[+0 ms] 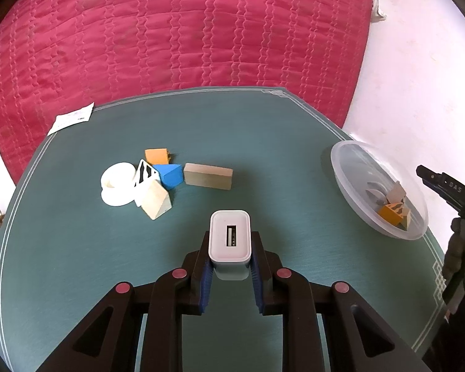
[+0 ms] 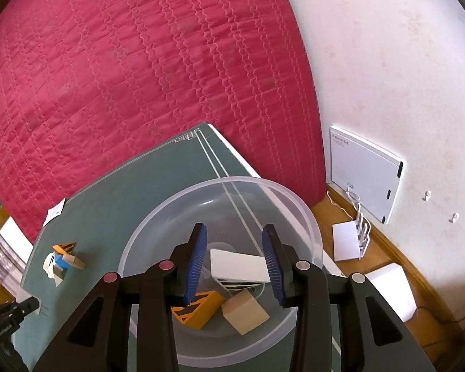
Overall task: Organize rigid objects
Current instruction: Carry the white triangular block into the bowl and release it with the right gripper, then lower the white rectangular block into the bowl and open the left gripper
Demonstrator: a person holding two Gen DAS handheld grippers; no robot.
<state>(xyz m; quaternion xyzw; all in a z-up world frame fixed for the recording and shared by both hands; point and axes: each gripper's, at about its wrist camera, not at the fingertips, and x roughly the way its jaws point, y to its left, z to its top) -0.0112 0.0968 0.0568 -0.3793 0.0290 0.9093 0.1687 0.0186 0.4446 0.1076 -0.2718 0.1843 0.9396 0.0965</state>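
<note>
Left gripper (image 1: 230, 249) clamps its blue pads on the flat sides of the white USB charger (image 1: 230, 238), port facing forward, so the rigid block cannot slip during transfer. Right gripper (image 2: 235, 262) hangs over the clear bowl (image 2: 307, 214) with fingers spread wide, holding nothing; blocks lie inside. Remaining blocks (image 1: 167, 179) sit clustered on the green table (image 1: 263, 130), well apart from the bowl.

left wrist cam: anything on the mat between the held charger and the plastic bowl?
Nothing. In the left wrist view, only bare green mat lies between the white charger in the left gripper and the clear bowl.
</note>
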